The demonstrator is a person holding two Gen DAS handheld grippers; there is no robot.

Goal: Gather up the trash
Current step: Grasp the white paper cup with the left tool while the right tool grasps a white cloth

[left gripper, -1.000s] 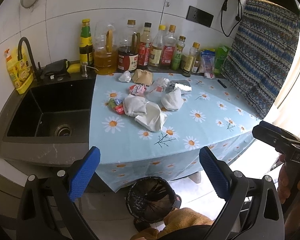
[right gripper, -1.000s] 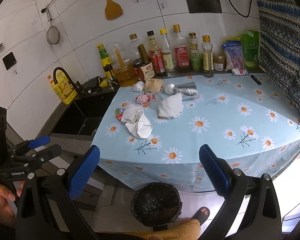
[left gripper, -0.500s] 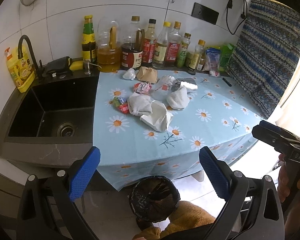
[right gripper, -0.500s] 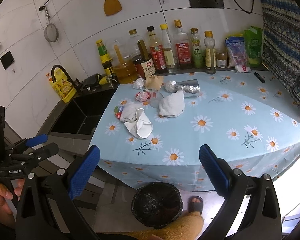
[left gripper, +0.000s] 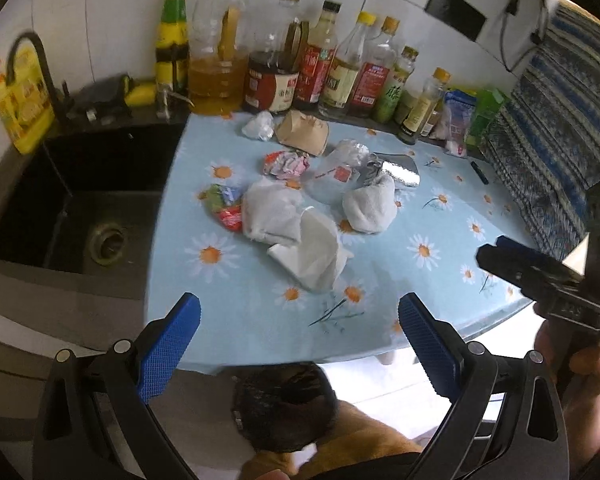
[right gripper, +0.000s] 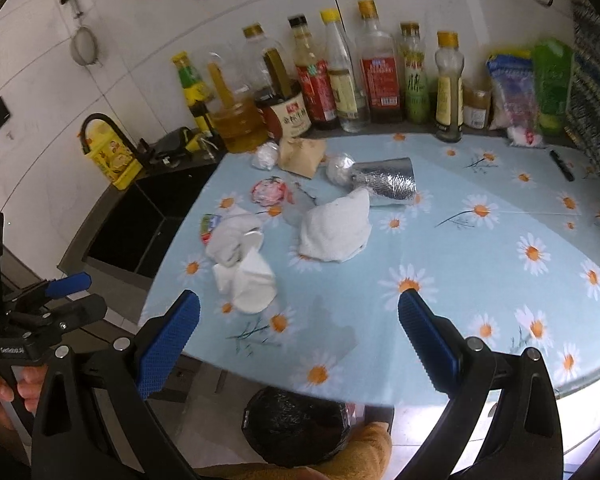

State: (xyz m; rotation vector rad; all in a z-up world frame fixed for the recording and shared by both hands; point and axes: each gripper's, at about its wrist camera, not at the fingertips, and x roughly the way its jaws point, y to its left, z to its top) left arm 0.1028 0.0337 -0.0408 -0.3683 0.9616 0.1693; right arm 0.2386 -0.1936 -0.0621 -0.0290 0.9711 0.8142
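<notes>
Closer now than a second ago, crumpled tissues [left gripper: 308, 252] and wrappers [left gripper: 286, 163] lie mid-tabletop [left gripper: 380, 300], ahead of the left claw [left gripper: 299, 320] and right claw [right gripper: 299, 318], both wide open and empty; bottles [right gripper: 378, 76] line the wall, a black-lined bin [right gripper: 296, 424] below.

Crumpled white tissues [left gripper: 300, 236] lie in a loose heap near the bench's front-left part, one wad [right gripper: 336, 228] standing slightly apart to the right. Behind them sit a foil roll [right gripper: 388, 180], a brown paper bag [left gripper: 303, 132], a red-and-white wrapper [left gripper: 286, 163] and a small colourful packet [left gripper: 224, 208] (partly tucked under tissue). A black-lined bin [right gripper: 296, 424] stands below the bench's front edge.
</notes>
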